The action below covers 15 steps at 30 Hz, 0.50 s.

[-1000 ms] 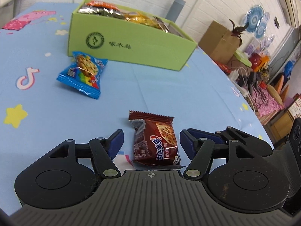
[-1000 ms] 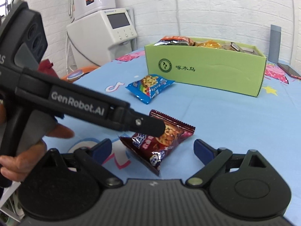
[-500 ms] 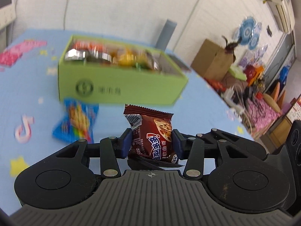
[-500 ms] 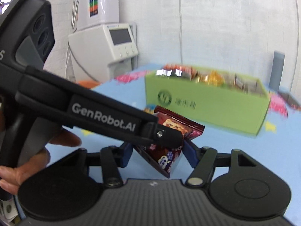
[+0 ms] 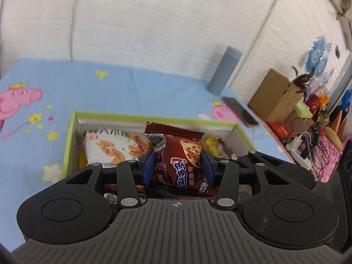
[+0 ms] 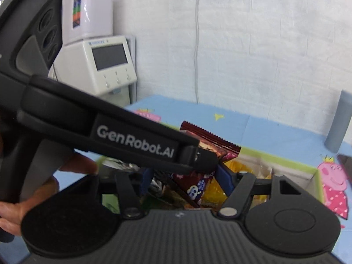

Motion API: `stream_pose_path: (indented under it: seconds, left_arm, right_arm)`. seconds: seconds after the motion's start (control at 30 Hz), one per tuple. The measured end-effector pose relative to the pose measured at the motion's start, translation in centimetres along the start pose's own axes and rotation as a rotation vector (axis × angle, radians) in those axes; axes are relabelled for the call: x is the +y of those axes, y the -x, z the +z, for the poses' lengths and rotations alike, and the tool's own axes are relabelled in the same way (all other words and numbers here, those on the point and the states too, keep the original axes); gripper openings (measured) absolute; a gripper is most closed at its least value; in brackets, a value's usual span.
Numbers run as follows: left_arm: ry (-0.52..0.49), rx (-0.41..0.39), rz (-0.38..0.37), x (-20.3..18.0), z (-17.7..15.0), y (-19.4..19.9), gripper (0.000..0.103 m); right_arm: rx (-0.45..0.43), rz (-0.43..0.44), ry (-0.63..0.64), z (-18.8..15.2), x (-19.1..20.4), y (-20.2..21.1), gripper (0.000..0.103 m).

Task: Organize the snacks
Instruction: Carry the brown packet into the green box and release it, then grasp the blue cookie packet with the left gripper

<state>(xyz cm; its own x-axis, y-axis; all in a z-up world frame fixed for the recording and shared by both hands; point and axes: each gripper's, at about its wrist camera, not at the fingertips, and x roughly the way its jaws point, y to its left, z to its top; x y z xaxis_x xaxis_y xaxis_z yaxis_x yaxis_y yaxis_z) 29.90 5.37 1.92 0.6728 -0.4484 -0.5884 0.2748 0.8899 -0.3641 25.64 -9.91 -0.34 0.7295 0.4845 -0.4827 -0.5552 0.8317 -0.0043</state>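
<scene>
Lifted off the desk (image 5: 154,88) since the earlier frame: brown cookie packet (image 5: 178,160), now above the open green box (image 5: 70,136) of snacks. Left gripper (image 5: 177,167) jaws closed in and clench its sides. Right gripper (image 6: 184,178) jaws, lately reopening slightly, flank it; contact unclear. Judged ready for release into box.

The left gripper (image 5: 177,167) is matte black plastic with a ribbed grey hood, two round flat-topped housings, silver pivot screws on its linkage bars, and blue pads (image 5: 147,166) on its fingers. The right gripper (image 6: 186,181) is built alike. Across the right gripper's view, above its hood, a black bar carries white "GenRobot.AI" lettering, gripped by a bare hand (image 6: 24,200).
</scene>
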Motion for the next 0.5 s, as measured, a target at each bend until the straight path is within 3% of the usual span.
stream_pose_path:
  seconds: [0.17,0.23,0.3,0.4,0.5]
  left_arm:
    - [-0.019,-0.011,-0.020,0.2,-0.9,-0.3,0.033]
    - [-0.020,-0.021,-0.022,-0.2,-0.9,0.7,0.043]
    - [-0.022,-0.070,-0.037,-0.9,-0.9,3.1,0.053]
    - [-0.035,-0.153,-0.067,-2.0,-1.3,7.5,0.064]
    - [-0.044,-0.191,-0.067,-2.0,-3.0,11.2,0.069]
  right_arm:
    - [-0.014,-0.004,0.032,-1.4,0.2,-0.7,0.080]
    - [-0.012,-0.015,0.035,-1.2,0.5,-0.4,0.086]
    - [-0.030,-0.006,0.010,-0.9,0.4,0.7,0.093]
    - [-0.113,-0.002,-0.026,-0.8,0.6,4.6,0.093]
    - [-0.157,0.012,-0.068,-2.0,1.3,8.7,0.093]
